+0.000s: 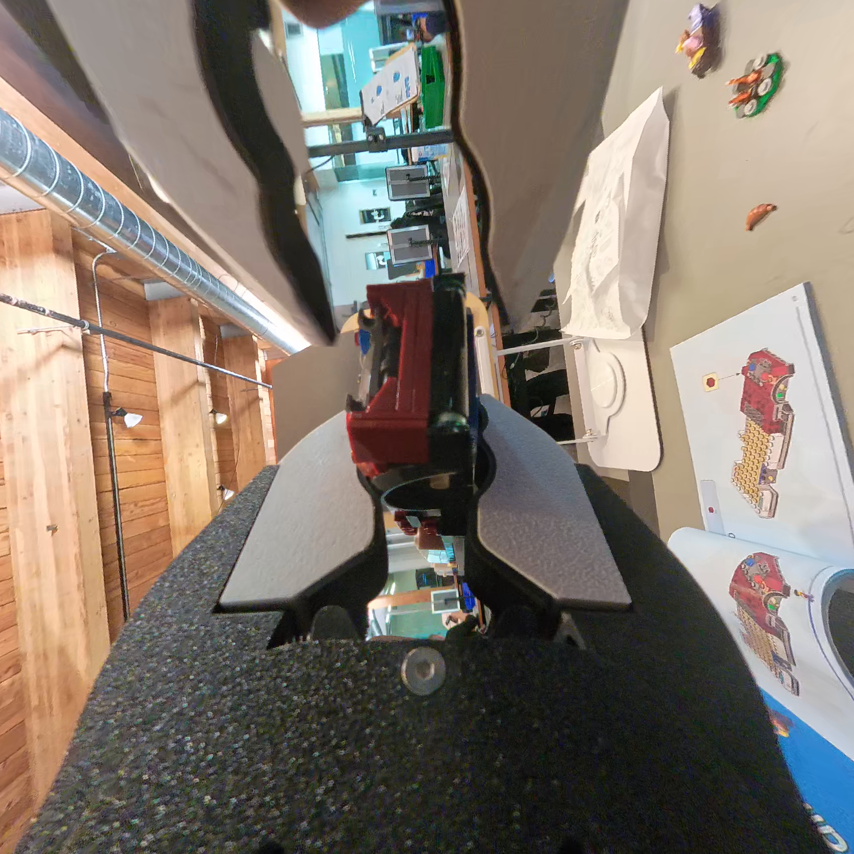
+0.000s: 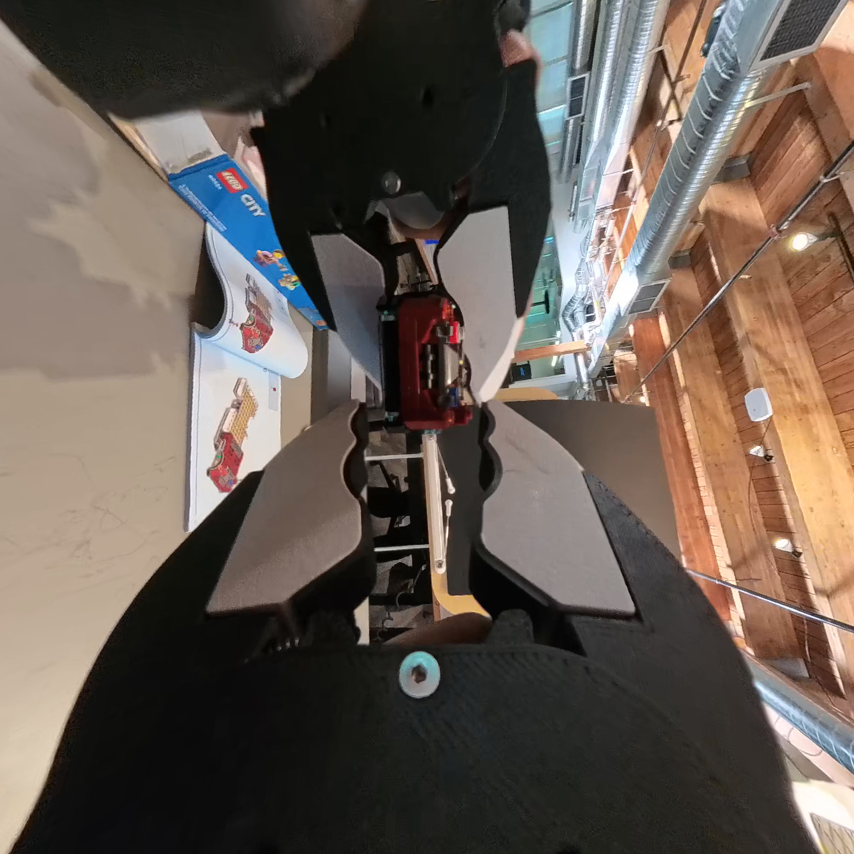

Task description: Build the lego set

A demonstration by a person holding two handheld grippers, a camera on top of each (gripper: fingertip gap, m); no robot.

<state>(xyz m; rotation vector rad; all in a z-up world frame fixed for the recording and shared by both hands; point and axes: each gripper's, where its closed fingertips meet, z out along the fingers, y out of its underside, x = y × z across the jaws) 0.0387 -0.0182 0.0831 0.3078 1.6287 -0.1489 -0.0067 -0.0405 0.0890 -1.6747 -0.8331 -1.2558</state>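
My left gripper (image 1: pixel 416 416) is shut on a dark red and black brick-built vehicle model (image 1: pixel 402 369) and holds it in the air, with both grey pads pressed on its sides. In the right wrist view the same model (image 2: pixel 425 365) sits between the left gripper's fingers (image 2: pixel 356 323), which reach in from above. My right gripper (image 2: pixel 423 411) is open. Its fingertips (image 2: pixel 356 425) flank the near end of the model with a small gap on each side. In the left wrist view the right gripper's fingers (image 1: pixel 208 161) come in from the top, spread wide.
The grey table (image 1: pixel 739 185) holds an open instruction booklet (image 1: pixel 762 439), a blue box (image 2: pixel 231 194), a white paper bag (image 1: pixel 614 222), two small brick builds (image 1: pixel 753 88) and a loose orange-brown piece (image 1: pixel 760 215). A white chair (image 1: pixel 614 393) stands beyond the table edge. Some 5 cm of space lies between my two pairs of fingers.
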